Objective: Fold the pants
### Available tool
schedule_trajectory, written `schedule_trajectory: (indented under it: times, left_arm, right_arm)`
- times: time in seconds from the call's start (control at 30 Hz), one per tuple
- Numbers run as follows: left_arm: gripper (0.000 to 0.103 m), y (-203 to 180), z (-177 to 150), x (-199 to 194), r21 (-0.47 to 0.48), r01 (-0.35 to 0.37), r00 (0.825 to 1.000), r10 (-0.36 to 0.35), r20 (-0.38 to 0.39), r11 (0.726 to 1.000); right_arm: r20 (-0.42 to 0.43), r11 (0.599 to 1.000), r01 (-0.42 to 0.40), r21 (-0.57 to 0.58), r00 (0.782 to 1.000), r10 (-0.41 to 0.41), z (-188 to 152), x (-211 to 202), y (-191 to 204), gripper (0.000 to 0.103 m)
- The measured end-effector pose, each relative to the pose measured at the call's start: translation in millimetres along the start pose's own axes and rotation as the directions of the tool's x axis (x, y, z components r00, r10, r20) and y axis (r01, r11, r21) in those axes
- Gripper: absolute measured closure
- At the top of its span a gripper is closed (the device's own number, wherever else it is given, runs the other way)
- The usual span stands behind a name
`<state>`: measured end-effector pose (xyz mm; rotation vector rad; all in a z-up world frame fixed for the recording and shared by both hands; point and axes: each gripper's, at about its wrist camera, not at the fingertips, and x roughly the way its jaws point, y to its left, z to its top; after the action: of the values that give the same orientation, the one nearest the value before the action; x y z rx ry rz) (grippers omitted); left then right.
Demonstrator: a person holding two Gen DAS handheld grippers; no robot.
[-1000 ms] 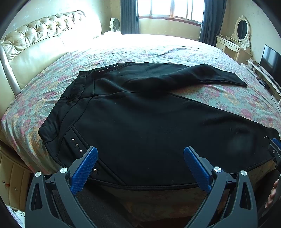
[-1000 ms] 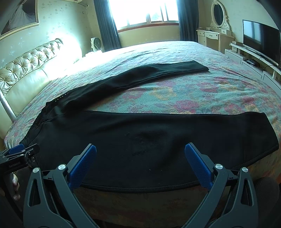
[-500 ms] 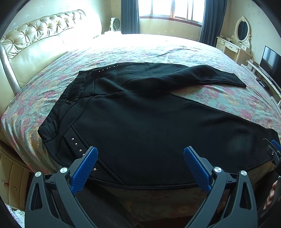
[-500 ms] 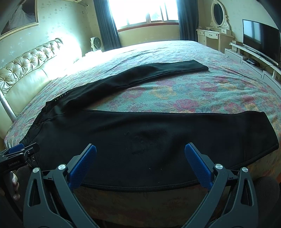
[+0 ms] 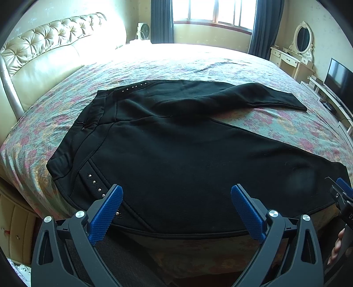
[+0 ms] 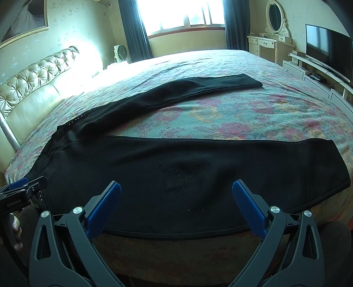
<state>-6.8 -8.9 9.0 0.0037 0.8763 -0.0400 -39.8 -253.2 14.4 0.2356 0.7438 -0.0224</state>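
- The left claw, black-framed with blue textured pads, hangs with its fingers wide apart and empty at the near edge of the bed, just over the hip end of the pants.
- The right claw, of the same make, is likewise spread wide and holds nothing, over the knee stretch of the near leg.
- The black, soft-knit pants with small metal studs at the pockets lie flat on the floral quilted bedspread. The waistband is at the left, and the near leg runs right along the bed's front edge.
- The far leg angles away toward the window, so the two legs form an open V.
- Judgement: no fold is made yet. The step in hand looks like taking hold of the near leg to lay it over the far one.
- To do it well, each claw should pinch both cloth layers at the near hem seam, one near the hip and one toward the cuff.
- Lift both together and keep the cloth taut, so that the leg lands edge to edge without wrinkles.
- Beyond stand a cream tufted leather headboard and a bright window.
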Motion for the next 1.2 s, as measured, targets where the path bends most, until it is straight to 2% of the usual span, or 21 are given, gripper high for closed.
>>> schedule_trajectory:
  times: [0.57,0.63,0.73,0.8,0.9,1.03,1.07,1.17,1.2]
  left_arm:
    - [0.005,0,2,1,0.005,0.023,1.000,-0.023,-0.005,1.000]
    - [0.005,4,4,2,-0.004,0.047,0.999,-0.047,-0.005,0.999]
    - [0.005,15,14,3,-0.035,0.138,0.990,-0.139,-0.016,0.990]
    - [0.005,31,23,7,-0.085,0.207,0.977,-0.210,-0.029,0.975]
    - [0.005,61,43,22,-0.110,0.243,0.964,-0.253,-0.087,0.964]
    - [0.005,120,79,42,-0.136,0.312,0.944,-0.323,-0.070,0.940]
    - [0.005,139,90,49,-0.150,0.316,0.943,-0.327,-0.059,0.937]
    - [0.005,198,124,77,-0.211,0.280,0.956,-0.292,-0.029,0.936]
    - [0.005,215,135,91,-0.220,0.287,0.952,-0.302,-0.039,0.932]
  right_arm:
    - [-0.010,1.000,-0.003,-0.013,1.000,0.003,3,3,3,0.002]
    - [-0.016,1.000,-0.010,-0.019,1.000,0.009,5,5,5,0.002]
    - [-0.025,0.999,-0.015,-0.032,1.000,0.014,8,10,9,0.002]
    - [-0.034,0.999,-0.024,-0.041,0.999,0.022,11,13,11,0.002]
    - [-0.043,0.998,-0.035,-0.053,0.999,0.033,17,21,17,0.002]
    - [-0.076,0.996,-0.060,-0.066,0.996,0.055,25,39,28,0.002]
    - [-0.087,0.995,-0.067,-0.067,0.994,0.061,27,43,32,0.002]
    - [-0.106,0.993,-0.089,-0.071,0.991,0.082,34,56,43,0.002]
    - [-0.113,0.992,-0.099,-0.072,0.989,0.091,36,59,47,0.002]
